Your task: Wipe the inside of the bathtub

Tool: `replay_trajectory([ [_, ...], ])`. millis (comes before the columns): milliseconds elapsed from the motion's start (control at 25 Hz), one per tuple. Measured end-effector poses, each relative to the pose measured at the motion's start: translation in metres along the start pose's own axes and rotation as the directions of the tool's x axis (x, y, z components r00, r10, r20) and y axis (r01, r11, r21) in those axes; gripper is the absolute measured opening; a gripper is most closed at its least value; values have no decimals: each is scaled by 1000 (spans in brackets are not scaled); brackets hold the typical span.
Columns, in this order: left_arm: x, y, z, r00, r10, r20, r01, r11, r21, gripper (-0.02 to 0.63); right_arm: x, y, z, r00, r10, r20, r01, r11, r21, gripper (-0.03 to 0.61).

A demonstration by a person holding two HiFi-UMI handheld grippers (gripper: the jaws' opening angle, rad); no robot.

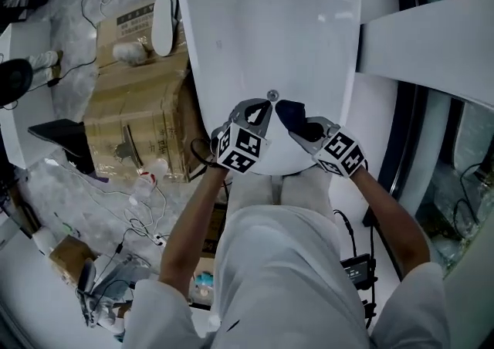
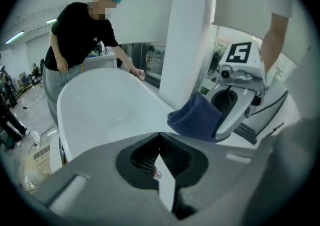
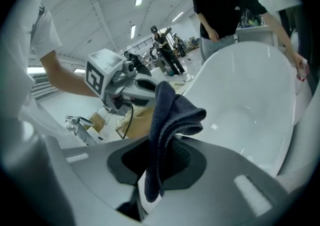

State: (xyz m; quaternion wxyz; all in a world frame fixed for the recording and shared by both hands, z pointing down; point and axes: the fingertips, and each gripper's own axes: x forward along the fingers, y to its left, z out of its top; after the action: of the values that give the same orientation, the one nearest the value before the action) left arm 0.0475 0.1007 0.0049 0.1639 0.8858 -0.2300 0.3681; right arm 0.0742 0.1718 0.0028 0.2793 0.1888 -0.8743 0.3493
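Nearest, your right gripper (image 3: pixel 161 142): jaws clamped on a dark blue cloth (image 3: pixel 172 112), its bunch spilling past the tips. It looks soft, light and limp, so grip deep in the fold or it may drag loose. Left gripper (image 2: pixel 160 137): jaws together, nothing between. Both are at the near rim of the bathtub (image 1: pixel 270 23), which is white, glossy and probably slippery. A person (image 2: pixel 80 40) is at its far end.

Well left of the jaws we see stacked cardboard boxes (image 1: pixel 139 120) on crinkled plastic sheeting (image 1: pixel 77 31); far ahead of them, a person in black (image 2: pixel 77 45) stands bent forward.
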Motion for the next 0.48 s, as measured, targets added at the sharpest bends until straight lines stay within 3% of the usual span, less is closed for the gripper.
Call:
replay_trajectory([
  [240,-56,-9,64,992,48,119,-49,999,5,0,-55,7,62,985,-76,154,78,997,-6,55],
  [480,-112,-21,116,970,80,229,-83,997,6,0,-107,21,117,936,-145,322,154,988,-3,55],
])
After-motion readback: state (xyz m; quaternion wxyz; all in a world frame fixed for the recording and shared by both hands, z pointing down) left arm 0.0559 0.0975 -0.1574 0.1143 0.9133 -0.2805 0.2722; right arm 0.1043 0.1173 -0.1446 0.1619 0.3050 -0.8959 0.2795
